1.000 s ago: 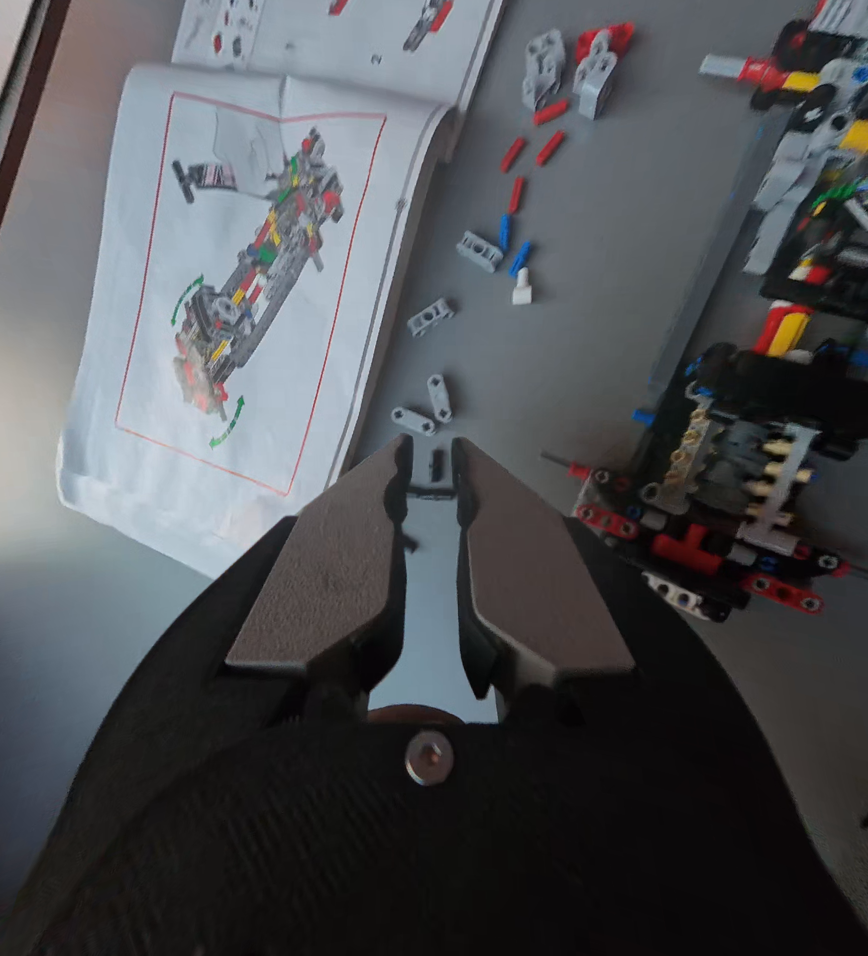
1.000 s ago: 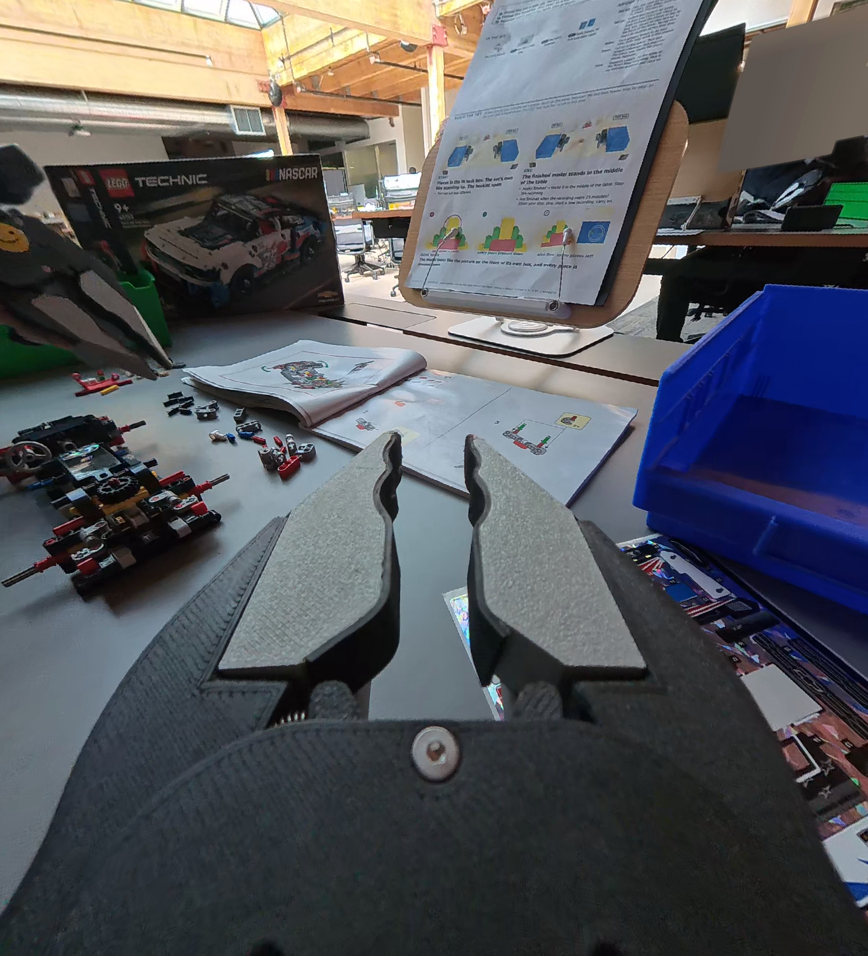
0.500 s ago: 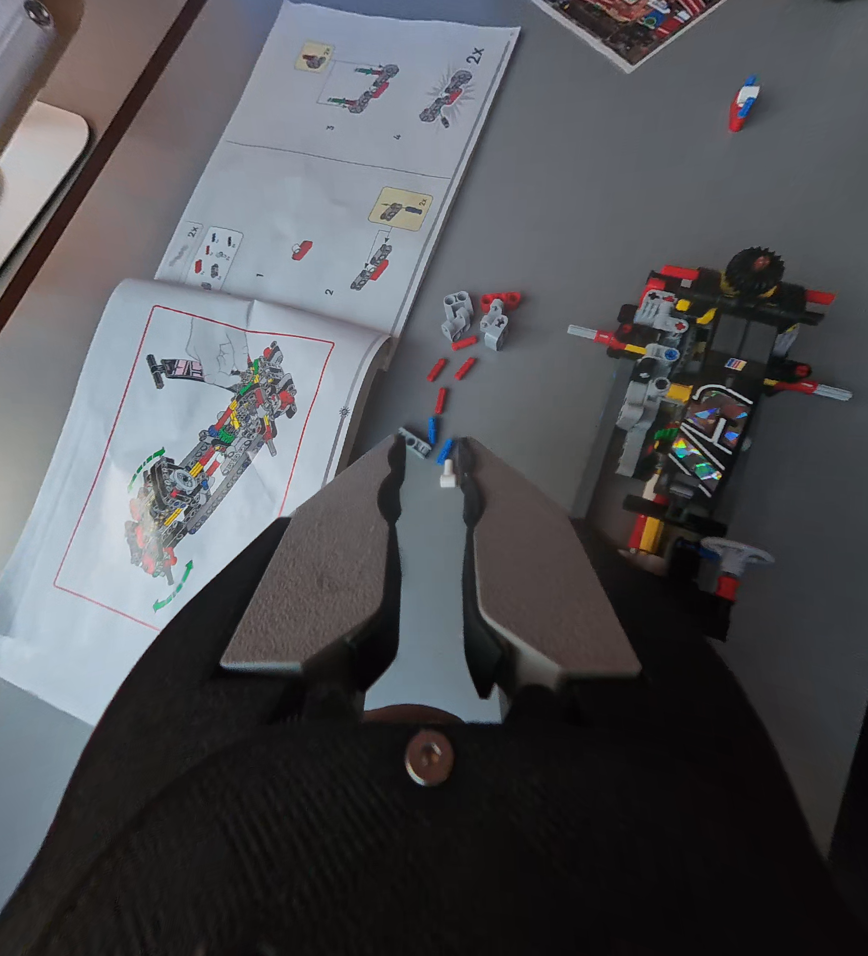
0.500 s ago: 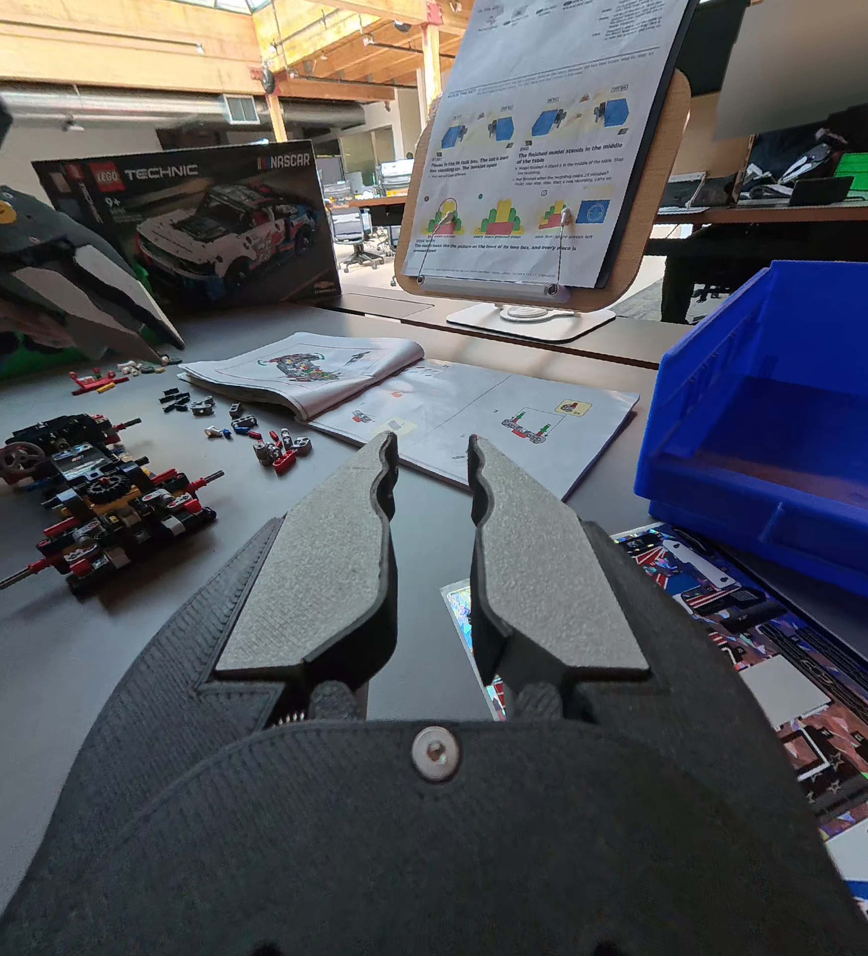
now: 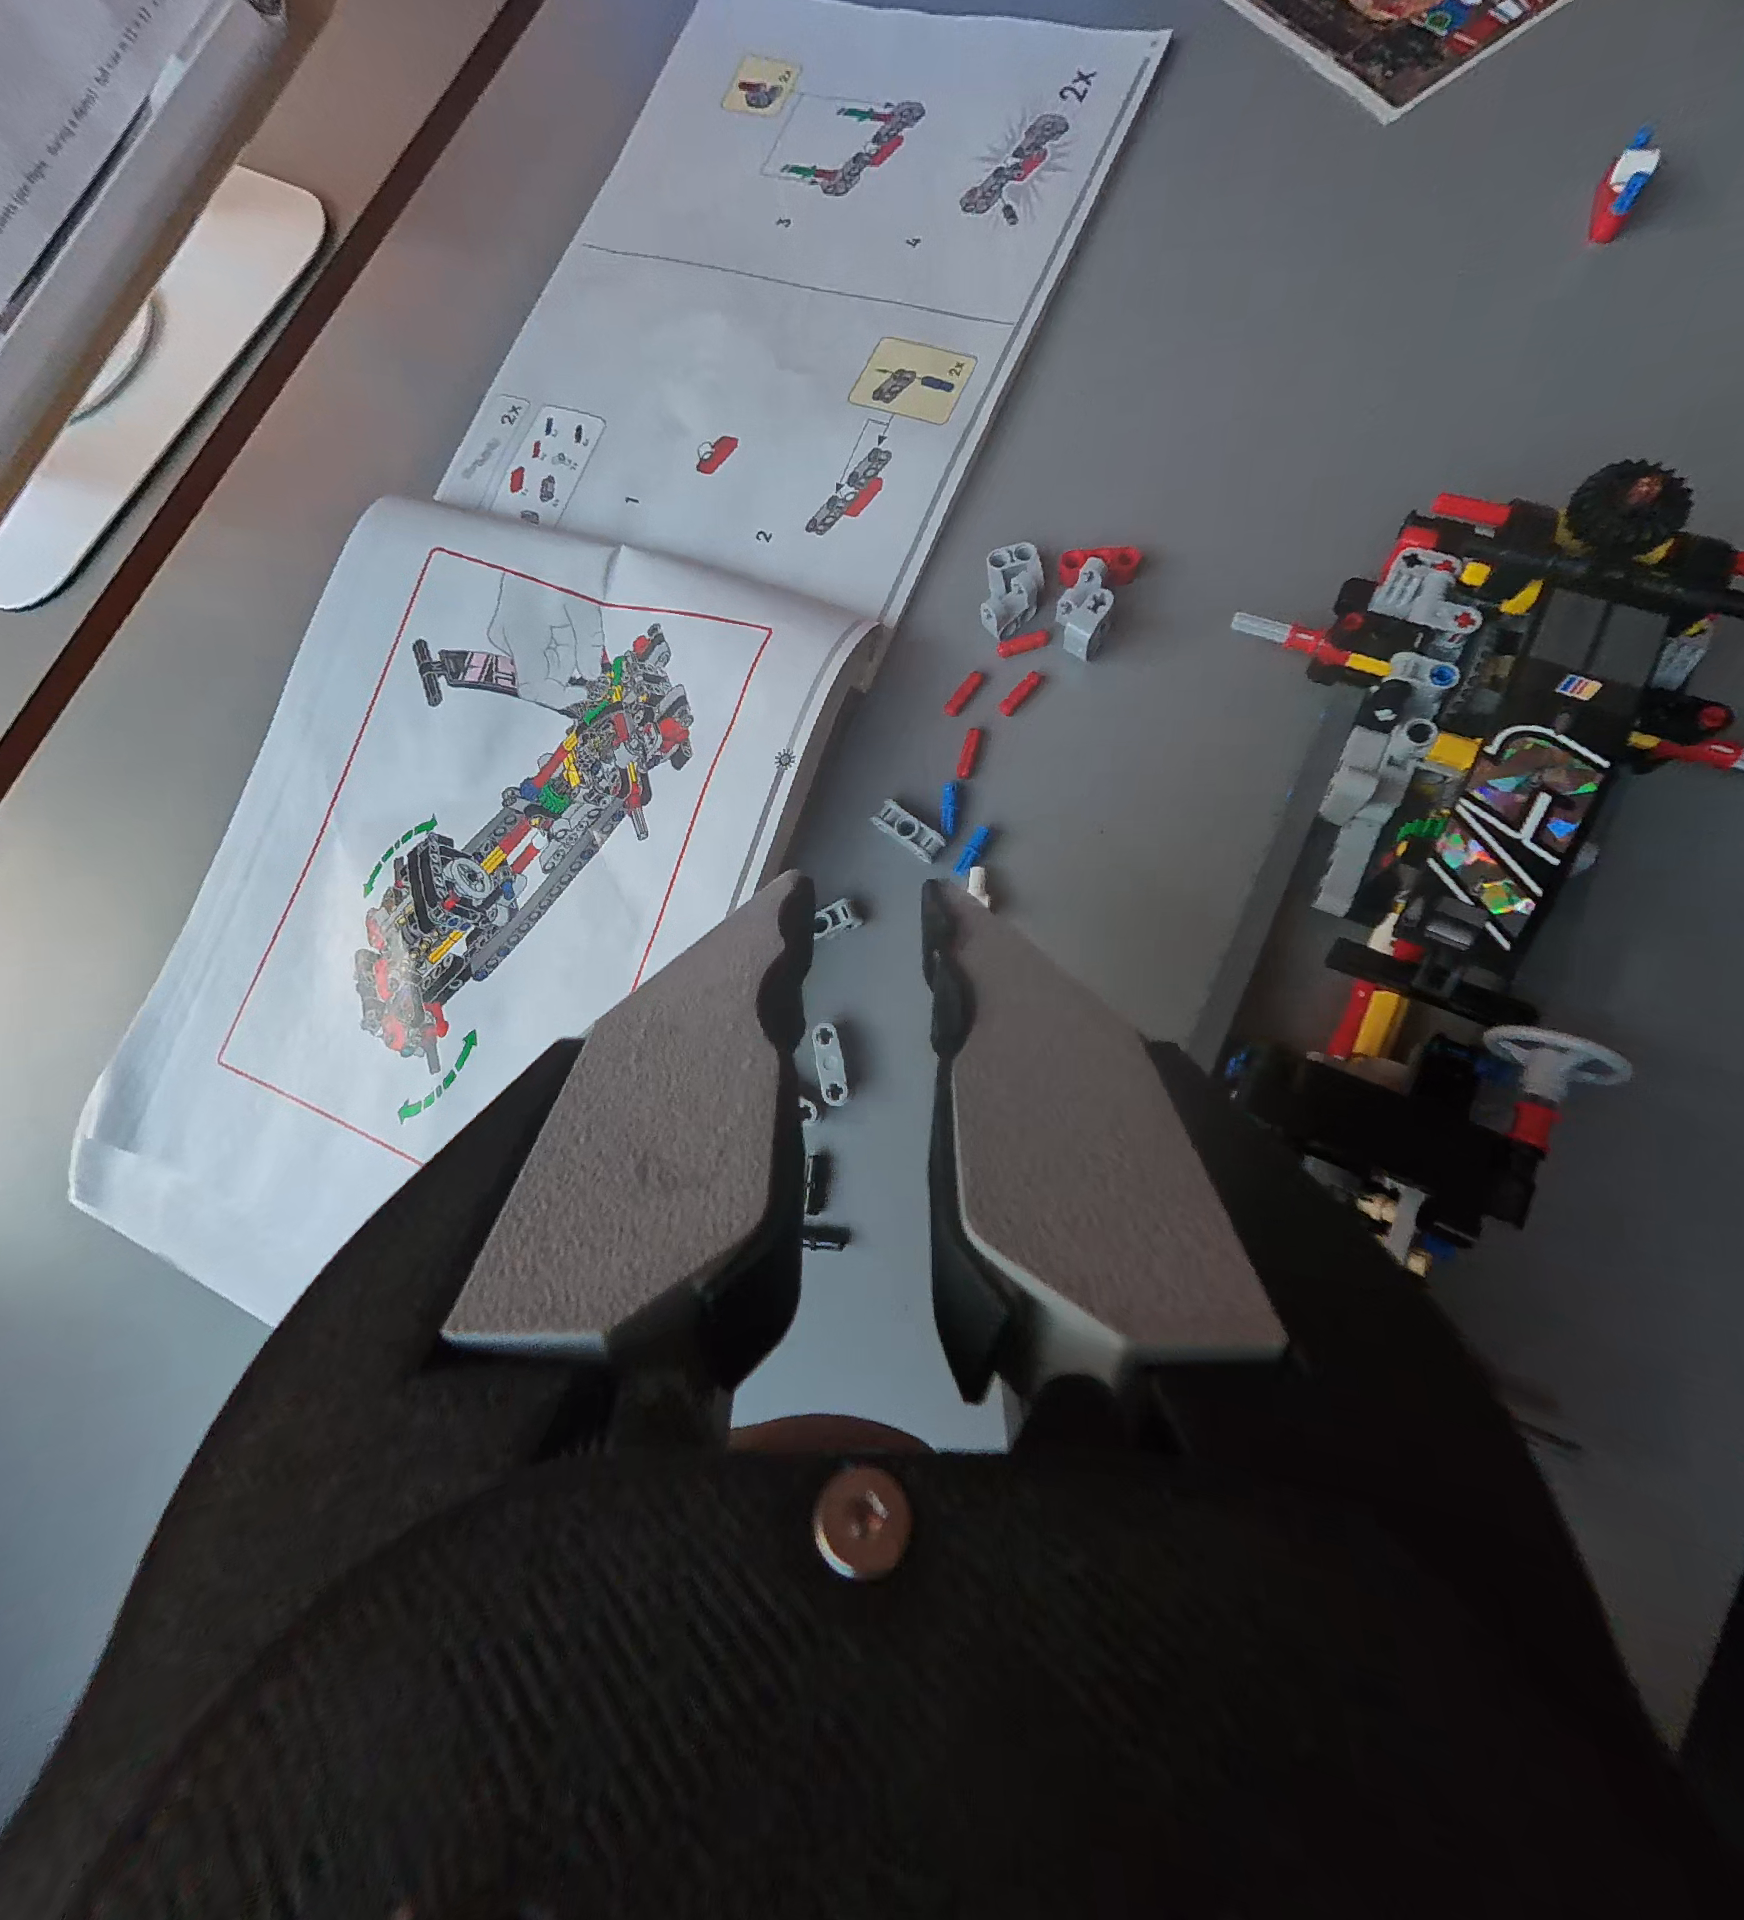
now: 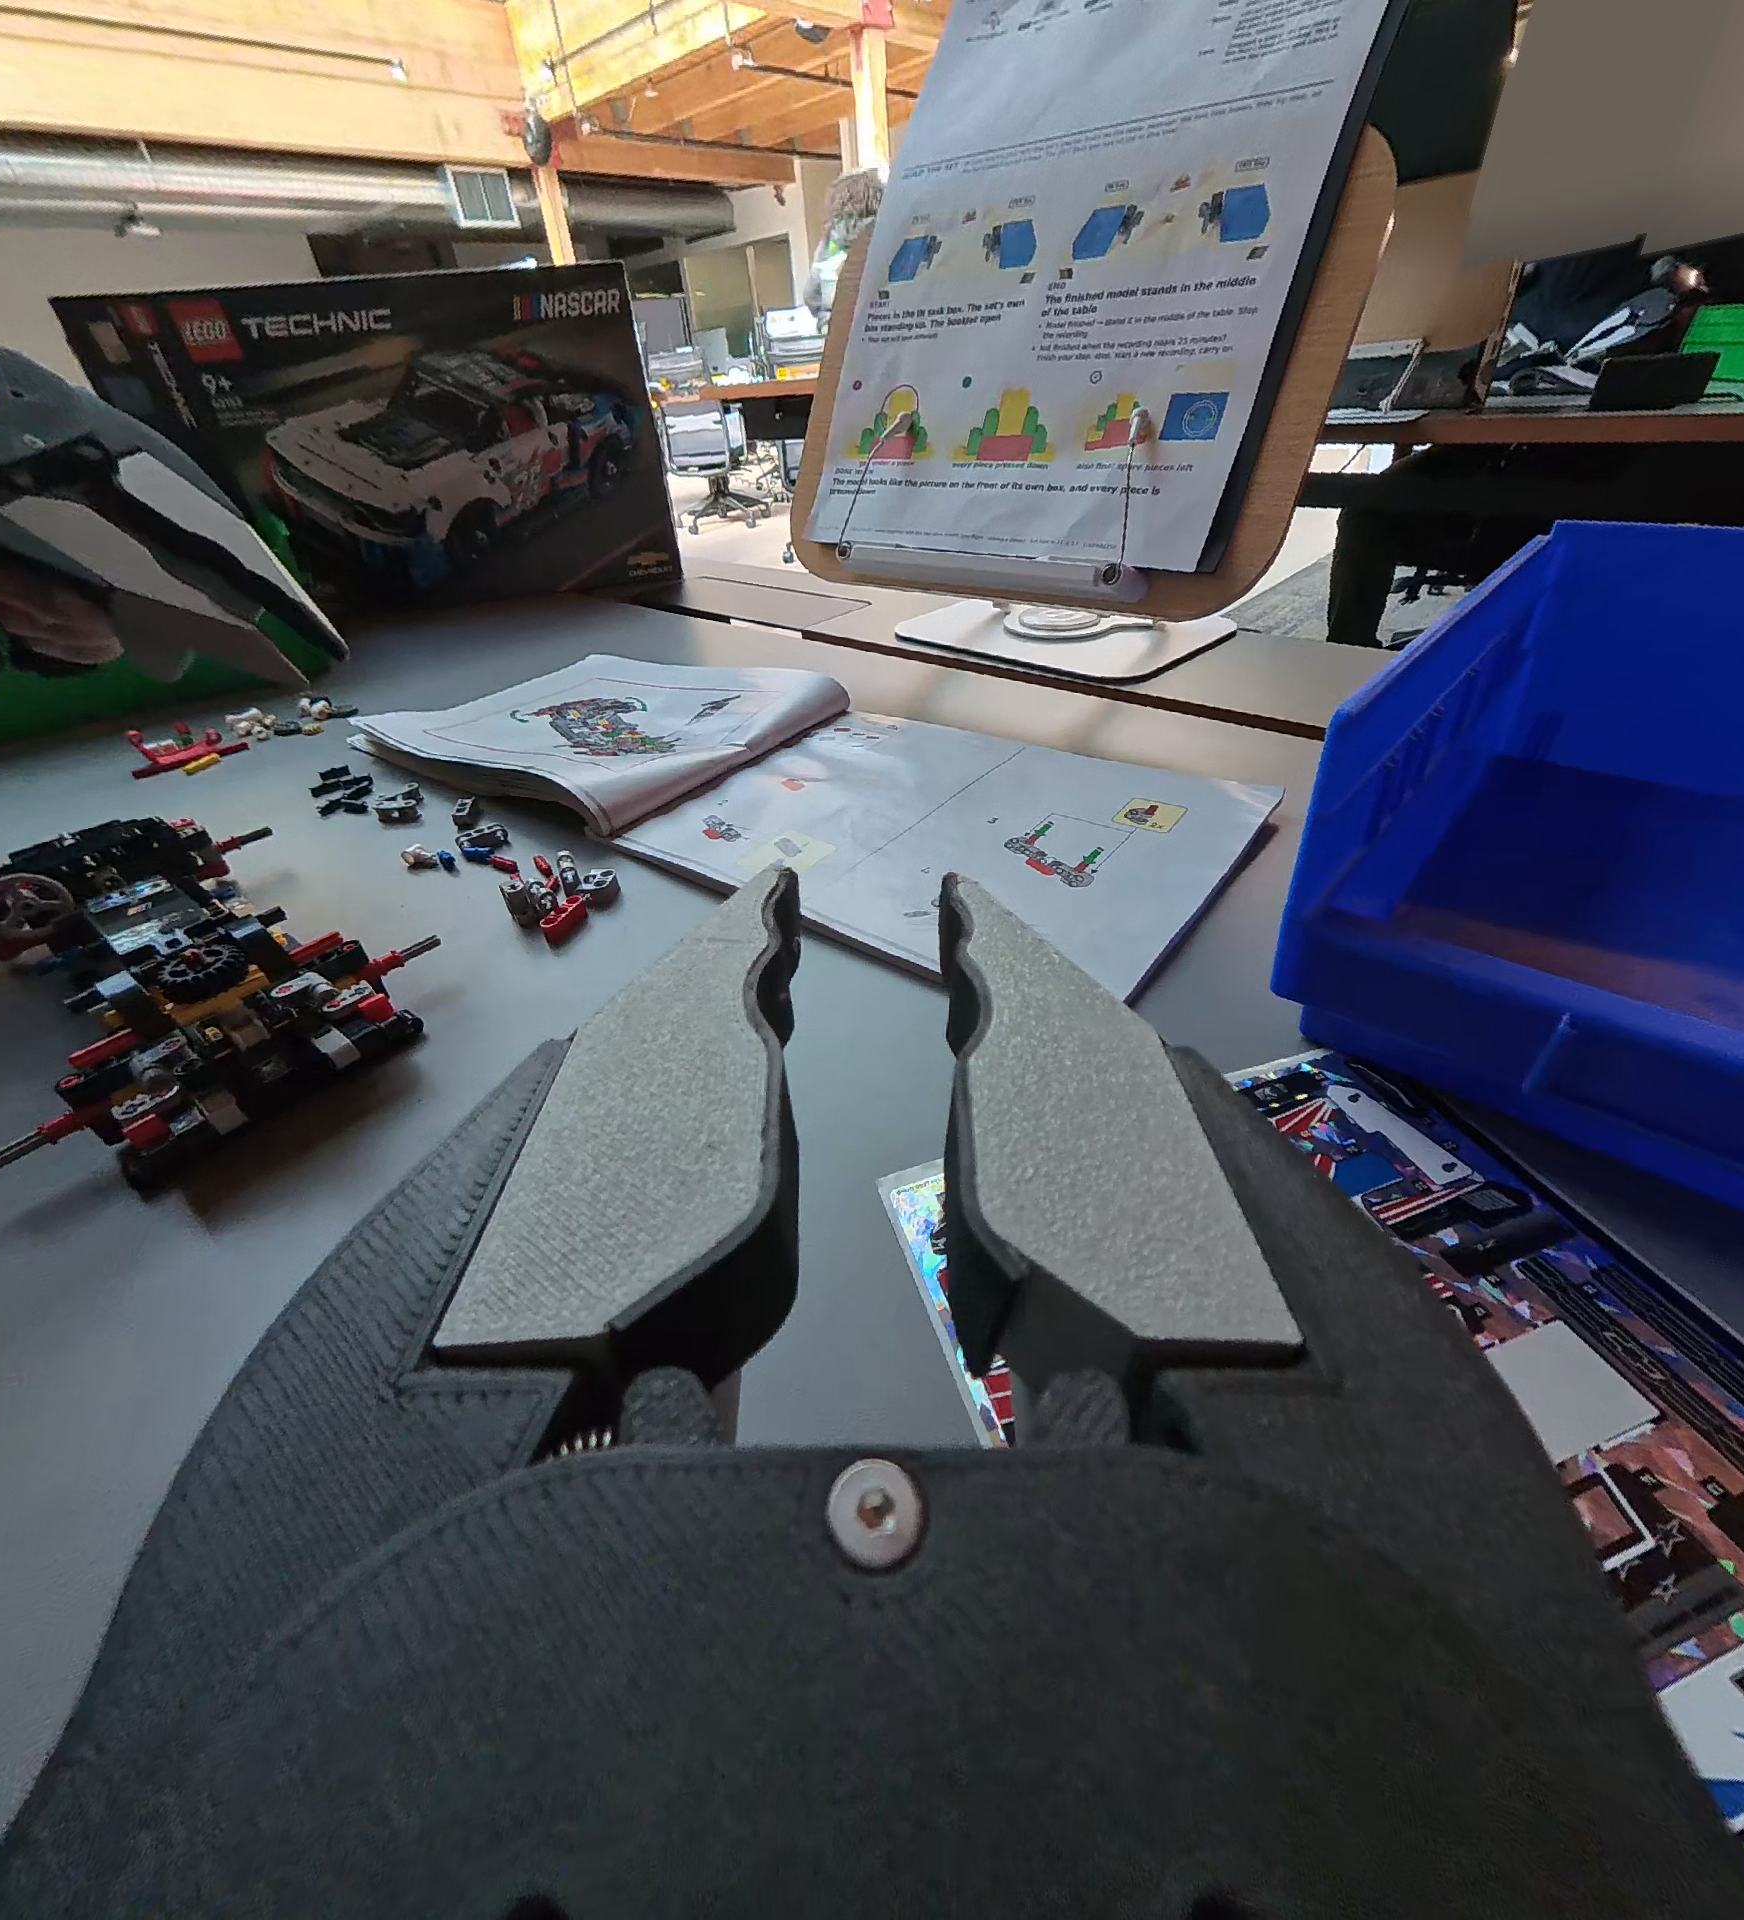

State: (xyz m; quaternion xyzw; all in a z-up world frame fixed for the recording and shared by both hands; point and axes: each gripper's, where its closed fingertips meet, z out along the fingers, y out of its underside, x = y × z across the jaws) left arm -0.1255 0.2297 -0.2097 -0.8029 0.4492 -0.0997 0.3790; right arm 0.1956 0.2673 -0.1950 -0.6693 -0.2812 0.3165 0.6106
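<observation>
a grey table point(image 5: 1211, 343) seen from two hand-held grippers. the left gripper point(image 5: 868, 894) hangs above the table, looking down, its two fingers parted by a narrow gap with nothing between the pads. seen through that gap, on the table below, lie small grey connector pieces point(image 5: 832, 1060) and a couple of tiny black pieces point(image 5: 818, 1184). just past the fingertips is a loose trail of red pins point(image 5: 967, 691), blue pins point(image 5: 972, 847), a white peg point(image 5: 979, 885) and two larger grey joint pieces point(image 5: 1011, 587). to the left of these an open instruction booklet point(image 5: 795, 312) lies flat, one thick side curling up. to the right sits a partly built toy car chassis point(image 5: 1512, 790), black with red, yellow and grey parts and axles sticking out. a small red, white and blue piece point(image 5: 1621, 182) lies alone farther off.

the right gripper point(image 6: 868, 904) is held low over the table, also parted narrowly and holding nothing. its tips point toward the near edge of the booklet point(image 6: 951, 831). a blue plastic bin point(image 6: 1574, 862) stands to its right, with a shiny sticker sheet point(image 6: 1574, 1351) lying in front of the bin. behind stand the set's box point(image 6: 380, 426) and a sheet of paper on a wooden stand point(image 6: 1086, 312). the left gripper point(image 6: 307, 639) shows at far left, above the loose pieces.
</observation>
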